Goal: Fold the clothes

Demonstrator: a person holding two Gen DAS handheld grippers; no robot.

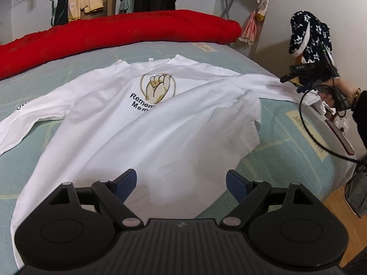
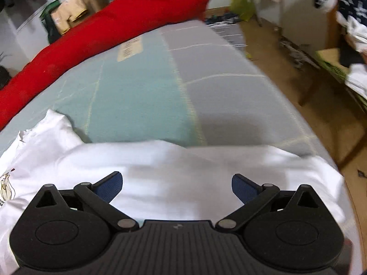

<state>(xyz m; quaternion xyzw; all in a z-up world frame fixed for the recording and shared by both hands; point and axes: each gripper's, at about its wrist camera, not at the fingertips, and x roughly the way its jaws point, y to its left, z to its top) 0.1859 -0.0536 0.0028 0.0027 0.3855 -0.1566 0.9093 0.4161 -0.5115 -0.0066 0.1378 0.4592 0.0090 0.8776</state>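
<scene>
One white T-shirt (image 1: 142, 123) spread at centre, one red quilt (image 1: 110, 32) rolled along twelve o'clock, one mattress (image 1: 286, 146) beneath, and two grippers, left gripper (image 1: 181, 183) and right gripper (image 2: 176, 186), both gaping.

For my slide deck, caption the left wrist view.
Open left tongs hover over a partly folded white T-shirt on the bed.
</scene>
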